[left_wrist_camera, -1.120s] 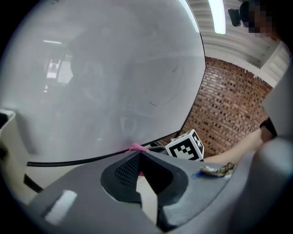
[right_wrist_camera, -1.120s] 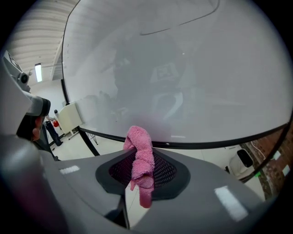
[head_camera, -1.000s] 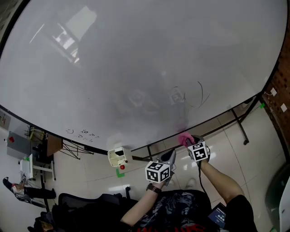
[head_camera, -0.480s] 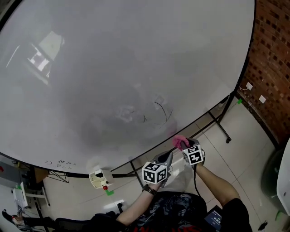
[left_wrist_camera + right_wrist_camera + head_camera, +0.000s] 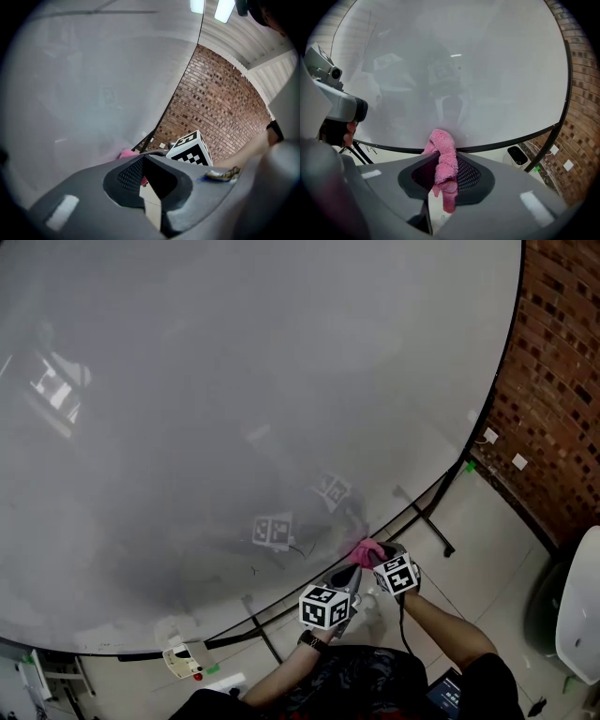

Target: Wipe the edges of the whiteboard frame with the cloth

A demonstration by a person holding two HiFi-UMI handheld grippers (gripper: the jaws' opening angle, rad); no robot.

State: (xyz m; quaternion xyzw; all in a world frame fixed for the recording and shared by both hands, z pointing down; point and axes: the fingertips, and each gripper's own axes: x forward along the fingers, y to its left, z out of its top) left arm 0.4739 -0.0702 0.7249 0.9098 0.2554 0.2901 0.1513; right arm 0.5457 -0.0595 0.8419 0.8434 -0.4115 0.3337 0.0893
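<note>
The whiteboard (image 5: 234, 409) fills most of the head view, and its thin black frame (image 5: 427, 495) runs along the bottom edge and up the right side. My right gripper (image 5: 372, 557) is shut on a pink cloth (image 5: 365, 550) and presses it against the bottom frame. In the right gripper view the cloth (image 5: 443, 157) hangs between the jaws of that gripper (image 5: 446, 174) and touches the frame (image 5: 511, 143). My left gripper (image 5: 352, 570) sits just left of and below the cloth, shut and holding nothing. The left gripper view shows that gripper (image 5: 144, 161), a bit of the cloth (image 5: 126, 153) and the right gripper's marker cube (image 5: 190, 147).
A brick wall (image 5: 562, 381) stands to the right of the board. A white rounded appliance (image 5: 577, 615) sits on the tiled floor at far right. Black stand legs (image 5: 433, 535) reach out below the board. A small white box with a red button (image 5: 183, 659) hangs under the frame at lower left.
Both grippers and the cloth have moved rightward along the bottom frame toward the right corner. The brick wall has come into view. The right gripper stays shut on the cloth.
</note>
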